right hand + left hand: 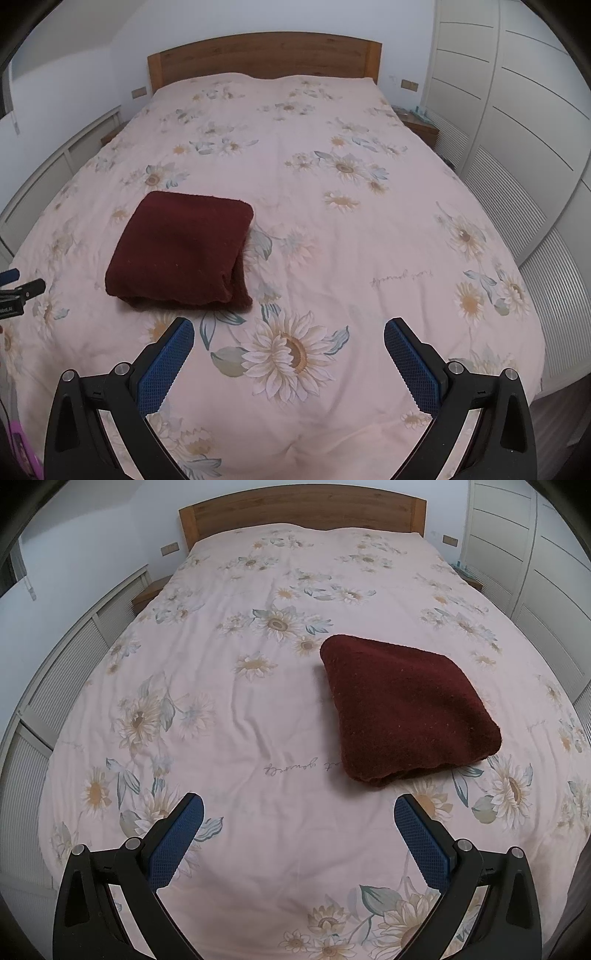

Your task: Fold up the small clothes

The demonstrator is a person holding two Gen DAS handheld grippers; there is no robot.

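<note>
Folding appears complete: the garment [406, 709] lies as a compact square on the bed [240, 709], at 1 o'clock from the left gripper [299, 805] and 11 o'clock from the right gripper [289, 328], both jaws apart, empty

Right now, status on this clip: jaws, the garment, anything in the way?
Left gripper and right gripper: jaws open, empty. Dark red garment folded, lying on the floral bedspread. Nothing in the way.
</note>
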